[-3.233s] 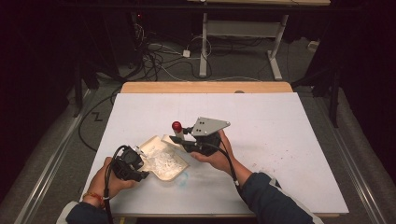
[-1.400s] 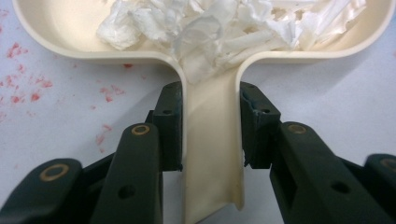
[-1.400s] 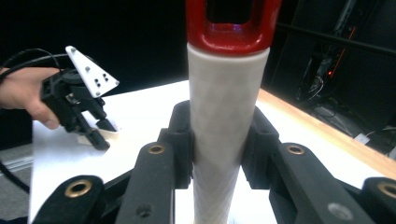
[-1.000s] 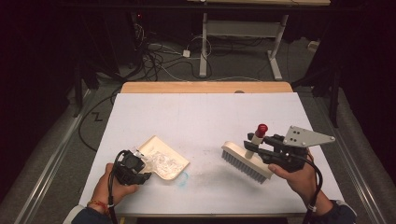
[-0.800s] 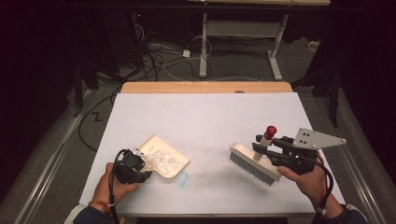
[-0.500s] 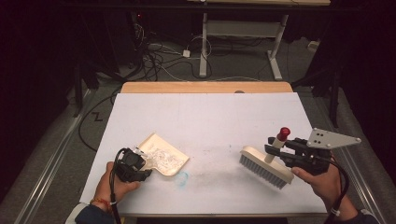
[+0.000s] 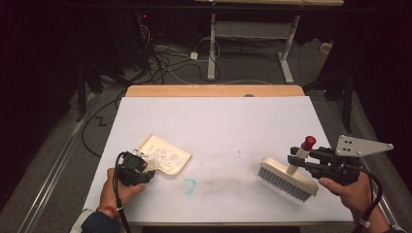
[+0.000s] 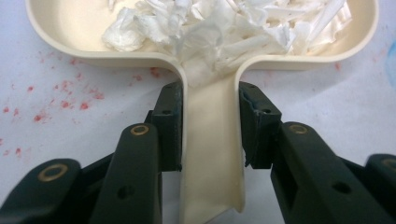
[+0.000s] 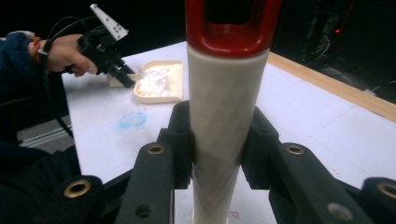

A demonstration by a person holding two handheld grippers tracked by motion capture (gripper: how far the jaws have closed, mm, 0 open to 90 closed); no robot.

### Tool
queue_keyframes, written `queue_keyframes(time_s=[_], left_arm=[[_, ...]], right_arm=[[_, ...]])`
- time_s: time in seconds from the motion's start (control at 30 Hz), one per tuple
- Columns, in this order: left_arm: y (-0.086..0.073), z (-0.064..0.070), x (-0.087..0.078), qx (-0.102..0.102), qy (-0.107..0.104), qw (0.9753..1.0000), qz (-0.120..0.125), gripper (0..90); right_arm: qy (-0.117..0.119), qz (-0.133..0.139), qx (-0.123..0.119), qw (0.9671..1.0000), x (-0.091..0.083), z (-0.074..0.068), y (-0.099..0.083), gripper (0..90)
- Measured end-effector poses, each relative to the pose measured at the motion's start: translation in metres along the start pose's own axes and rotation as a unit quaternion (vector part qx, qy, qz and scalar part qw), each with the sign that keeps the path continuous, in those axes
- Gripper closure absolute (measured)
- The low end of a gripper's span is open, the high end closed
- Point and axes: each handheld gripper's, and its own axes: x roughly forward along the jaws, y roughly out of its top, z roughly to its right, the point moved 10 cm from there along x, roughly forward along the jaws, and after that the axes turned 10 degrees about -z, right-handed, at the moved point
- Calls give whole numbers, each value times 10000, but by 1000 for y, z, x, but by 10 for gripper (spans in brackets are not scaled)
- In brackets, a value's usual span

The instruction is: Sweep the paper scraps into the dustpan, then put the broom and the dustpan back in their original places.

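The sweeping looks nearly finished: the cream dustpan [image 7: 165, 156] on the left of the tabletop [image 7: 218, 121] already holds a heap of white paper scraps [image 8: 224, 28], and the left tool [image 7: 138, 170] is clamped on its handle. The right tool [image 7: 296, 156] is clamped on the stem of the brush [image 7: 286, 178], held well apart at the right edge. What remains, judging by this, is emptying the pan. A blue smudge [image 7: 188, 185] and faint dust mark the bare surface between them; nothing blocks either.
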Motion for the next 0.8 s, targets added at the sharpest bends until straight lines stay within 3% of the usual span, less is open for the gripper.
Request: queue_keyframes(time_s=[0.1, 0.23, 0.37, 0.47, 0.63, 0.8], left_arm=[[0, 8, 1, 31, -78, 10000, -8, 495], [-1, 22, -1, 63, -295, 9995, 58, 410], [-6, 31, -4, 277, -265, 9992, 61, 403], [-8, 39, -5, 392, -339, 9986, 52, 423], [-10, 46, -4, 557, -268, 9981, 40, 439], [-13, 50, -6, 666, -280, 9973, 107, 440]], right_arm=[[174, -108, 37, 9998, 4, 0, -3, 702], [154, -285, 29, 9995, 15, 4, -4, 701], [-18, -463, 60, 9989, 29, 16, -5, 700], [-26, -451, 136, 9989, 37, 24, -1, 697], [-176, -497, 284, 9982, 50, 41, 6, 681], [-575, -516, 491, 9958, 61, 63, 9, 645]])
